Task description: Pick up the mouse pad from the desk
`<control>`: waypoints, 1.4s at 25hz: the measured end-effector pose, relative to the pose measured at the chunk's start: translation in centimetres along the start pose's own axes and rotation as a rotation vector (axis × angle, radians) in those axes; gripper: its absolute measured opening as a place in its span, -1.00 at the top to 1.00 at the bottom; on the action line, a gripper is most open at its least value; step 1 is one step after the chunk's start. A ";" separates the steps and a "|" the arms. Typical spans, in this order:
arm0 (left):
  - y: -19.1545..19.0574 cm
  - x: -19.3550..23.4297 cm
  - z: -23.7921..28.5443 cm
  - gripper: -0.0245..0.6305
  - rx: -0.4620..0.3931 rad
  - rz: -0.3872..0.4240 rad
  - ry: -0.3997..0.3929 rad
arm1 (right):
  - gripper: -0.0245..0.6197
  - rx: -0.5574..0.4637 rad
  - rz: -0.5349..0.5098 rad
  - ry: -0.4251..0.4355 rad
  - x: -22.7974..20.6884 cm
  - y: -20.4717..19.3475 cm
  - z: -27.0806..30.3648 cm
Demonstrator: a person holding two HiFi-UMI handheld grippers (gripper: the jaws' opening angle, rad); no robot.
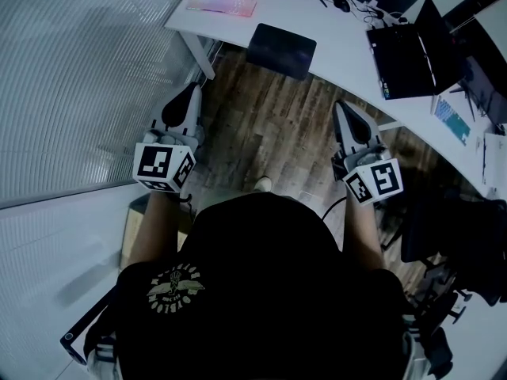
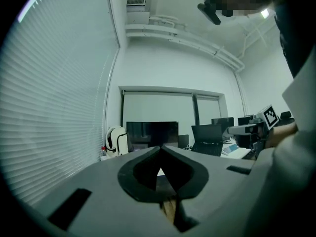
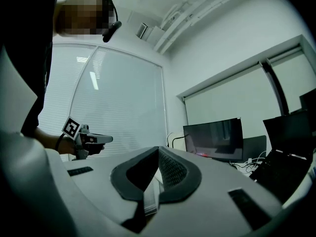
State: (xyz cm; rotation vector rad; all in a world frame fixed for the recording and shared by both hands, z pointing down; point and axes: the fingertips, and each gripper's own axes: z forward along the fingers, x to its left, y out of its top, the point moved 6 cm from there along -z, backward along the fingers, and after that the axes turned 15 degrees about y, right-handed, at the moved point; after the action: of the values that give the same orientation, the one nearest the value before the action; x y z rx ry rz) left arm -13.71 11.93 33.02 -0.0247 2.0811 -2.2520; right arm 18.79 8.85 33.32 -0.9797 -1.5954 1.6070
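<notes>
Both left gripper point(image 1: 192, 92) and right gripper point(image 1: 341, 108) fingers pressed together, mouse pad point(image 1: 281, 50) well ahead

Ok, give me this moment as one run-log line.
stage: pre-grasp | left gripper: shut, empty | right gripper: shut, empty | mouse pad: flat at near edge of desk, untouched, ahead of both

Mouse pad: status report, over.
Left hand-held gripper and right hand-held gripper shut, empty. Dark rectangular mouse pad flat at white desk edge, untouched. Nothing blocks it.
</notes>
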 end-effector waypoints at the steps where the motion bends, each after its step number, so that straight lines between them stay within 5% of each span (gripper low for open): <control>1: 0.0 -0.3 0.1 0.90 0.004 0.002 0.000 | 0.92 -0.002 0.005 0.001 -0.3 0.0 -0.1; 35: 0.3 -3.6 3.9 0.90 0.009 0.002 -0.076 | 0.92 -0.024 0.043 -0.074 -3.5 -1.3 -3.3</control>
State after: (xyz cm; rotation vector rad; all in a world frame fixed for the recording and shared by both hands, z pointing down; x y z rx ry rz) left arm -9.83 8.24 33.17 -0.1056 2.0315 -2.2226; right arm 23.33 7.57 34.93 -0.9830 -1.6573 1.6744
